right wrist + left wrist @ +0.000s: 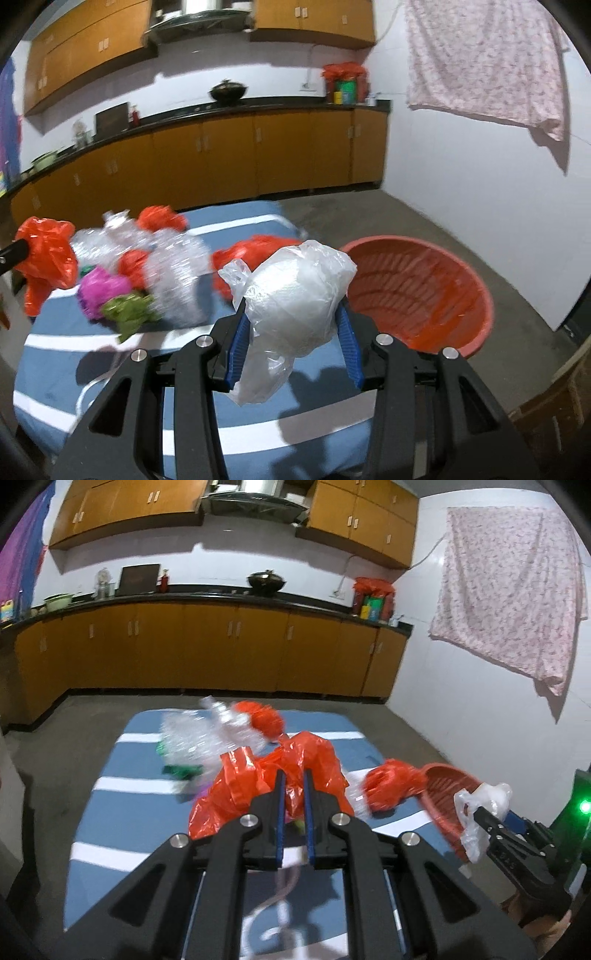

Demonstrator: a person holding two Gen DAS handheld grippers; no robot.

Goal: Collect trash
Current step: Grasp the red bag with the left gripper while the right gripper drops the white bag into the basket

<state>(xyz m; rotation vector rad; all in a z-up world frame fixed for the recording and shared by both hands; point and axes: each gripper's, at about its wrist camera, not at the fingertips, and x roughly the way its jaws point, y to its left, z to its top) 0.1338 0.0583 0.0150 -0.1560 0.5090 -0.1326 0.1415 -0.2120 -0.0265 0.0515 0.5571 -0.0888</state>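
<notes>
Taking the red basket [417,291] as our landmark, the biggest risk we see lies with the orange plastic bag [273,779] pinched in our left gripper [294,775]. Its jaws stand almost together on a thin fold of film, at the far side of the trash pile from the basket. The bag is large and slack, so it could slip free or drag the crushed clear bottles [173,273] off the striped blue cloth [110,343] on the way across.

Next, the white plastic bag [295,295] bulges between the half-spread jaws of our right gripper [293,325], just short of the basket's near rim. It is soft, so a loose hold might drop it on the cloth instead of inside.

The basket tilts toward us at the cloth's edge, and we judge a careless knock could tip it. As for contents, the part of its inside that we can see holds nothing.
</notes>
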